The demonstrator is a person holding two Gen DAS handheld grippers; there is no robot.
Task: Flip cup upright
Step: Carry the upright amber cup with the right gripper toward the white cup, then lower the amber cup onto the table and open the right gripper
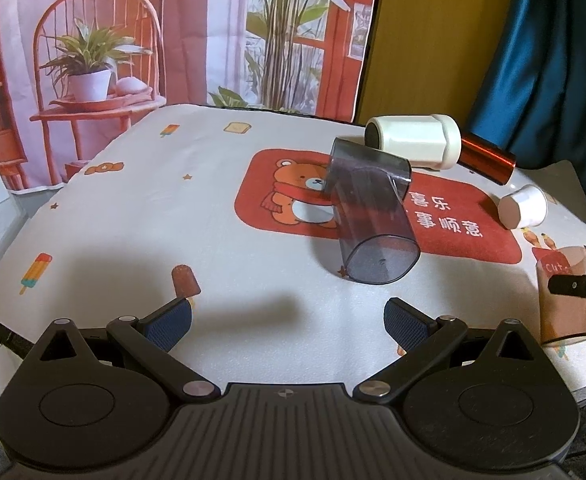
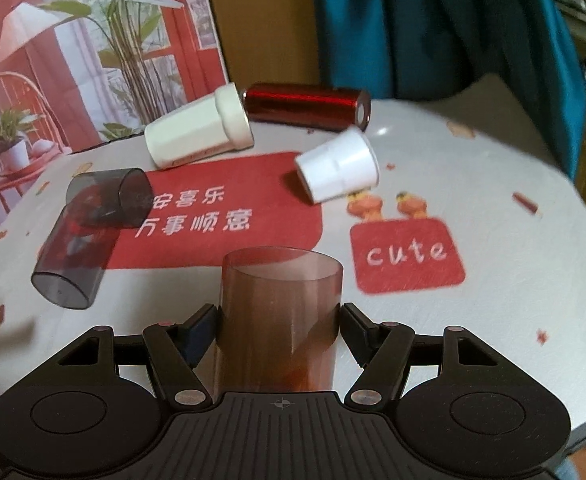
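My right gripper (image 2: 279, 320) is shut on a translucent brown cup (image 2: 281, 312), which stands upright with its mouth up; in the left wrist view the same cup (image 1: 565, 292) stands at the table's right edge with a black finger (image 1: 577, 286) across it. My left gripper (image 1: 289, 320) is open and empty, low over the near table, with a smoky grey cup (image 1: 377, 240) lying on its side just beyond it. That grey cup (image 2: 73, 256) also shows in the right wrist view, leaning on a second grey cup (image 2: 111, 196).
On the patterned tablecloth (image 1: 133, 208) lie a large white cup (image 1: 413, 142), a small white cup (image 1: 523, 206) and a glossy red cylinder (image 1: 487, 158), all on their sides. A printed backdrop (image 1: 133, 40) and a blue curtain (image 1: 553, 60) stand behind the table.
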